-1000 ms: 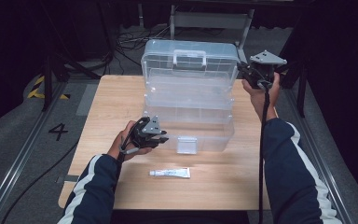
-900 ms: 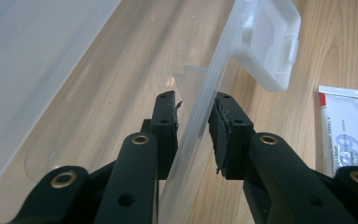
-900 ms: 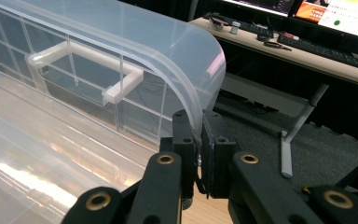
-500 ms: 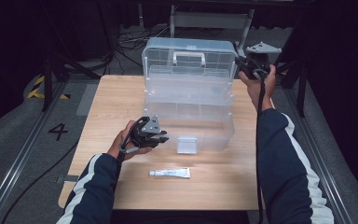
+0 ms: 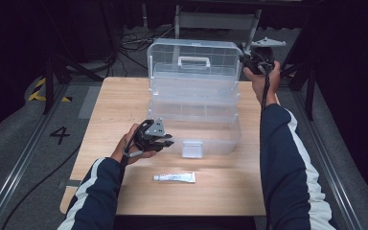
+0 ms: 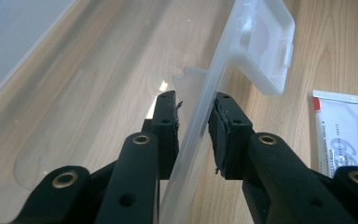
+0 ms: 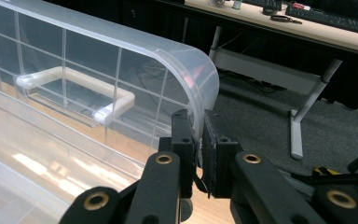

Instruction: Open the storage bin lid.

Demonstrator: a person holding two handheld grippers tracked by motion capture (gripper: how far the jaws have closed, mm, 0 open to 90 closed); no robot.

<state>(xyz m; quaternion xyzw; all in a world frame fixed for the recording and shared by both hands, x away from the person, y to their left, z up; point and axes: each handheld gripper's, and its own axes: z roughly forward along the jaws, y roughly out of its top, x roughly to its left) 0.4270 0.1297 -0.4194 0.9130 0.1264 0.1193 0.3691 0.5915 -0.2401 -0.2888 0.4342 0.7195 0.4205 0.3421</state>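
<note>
- A small white tube (image 5: 174,178) lies flat near the desk's (image 5: 124,96) near edge, about midway along it, apart from everything else; in the left gripper view it (image 6: 338,135) shows at the right, just beyond the jaws.
- The left tool (image 5: 164,142) sits left of centre on the desk, in the person's left hand (image 5: 132,148), pointing right at the near tray of the clear plastic box (image 5: 194,103).
- In the left gripper view the left tool (image 6: 195,121) has its two black jaws closed on the thin front wall of the box's near tray (image 6: 200,126), one pad on each side and both pressing the plastic.
- A flat clear latch (image 5: 192,148) hangs on that front wall, just right of the left tool; in the left gripper view the latch (image 6: 265,46) stands just past the jaws.
- The box stands at the middle of the desk and reaches to its far edge, its tiers stepped open from near to far.
- The lid (image 5: 194,60) stands upright at the far edge, with a white handle (image 5: 193,63) at its centre.
- The right tool (image 5: 247,58) is held up at the lid's far right corner by the right hand (image 5: 263,79).
- In the right gripper view the right tool (image 7: 198,135) is clamped shut on the lid's curved corner rim (image 7: 200,84), the handle (image 7: 74,88) well to the left.
</note>
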